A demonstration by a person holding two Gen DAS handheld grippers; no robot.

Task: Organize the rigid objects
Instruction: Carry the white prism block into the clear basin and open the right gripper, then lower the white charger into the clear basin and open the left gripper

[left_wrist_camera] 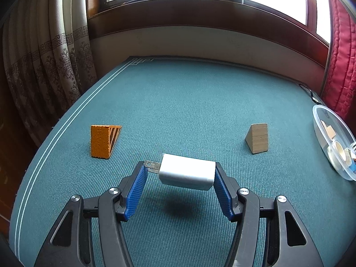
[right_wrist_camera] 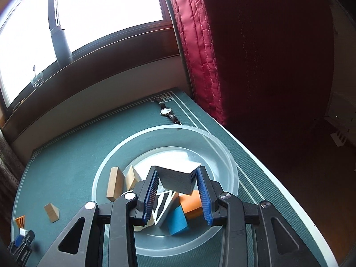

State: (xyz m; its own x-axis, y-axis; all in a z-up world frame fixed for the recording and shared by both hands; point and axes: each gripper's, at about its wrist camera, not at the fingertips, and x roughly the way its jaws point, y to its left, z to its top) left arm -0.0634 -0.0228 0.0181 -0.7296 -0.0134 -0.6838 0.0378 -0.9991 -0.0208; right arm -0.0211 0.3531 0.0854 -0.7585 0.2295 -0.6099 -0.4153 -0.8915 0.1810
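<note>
My left gripper [left_wrist_camera: 180,172] is shut on a white plug charger [left_wrist_camera: 187,171] and holds it above the green table mat [left_wrist_camera: 178,102]; its shadow lies below. An orange wedge [left_wrist_camera: 104,140] stands ahead to the left and a wooden wedge [left_wrist_camera: 257,138] ahead to the right. My right gripper [right_wrist_camera: 176,179] is shut on a grey-white wedge block [right_wrist_camera: 178,178] and holds it over the clear plastic bowl [right_wrist_camera: 224,151]. In the bowl lie wooden blocks [right_wrist_camera: 115,183], a black-and-white striped block [right_wrist_camera: 163,204], an orange block [right_wrist_camera: 191,202] and a blue block [right_wrist_camera: 177,221].
The bowl [left_wrist_camera: 320,120] shows at the right edge of the left wrist view. A wristwatch [right_wrist_camera: 168,111] lies at the mat's far corner. A red quilted curtain [right_wrist_camera: 222,44] hangs right of the table, a patterned curtain [left_wrist_camera: 44,66] left. Window sill behind.
</note>
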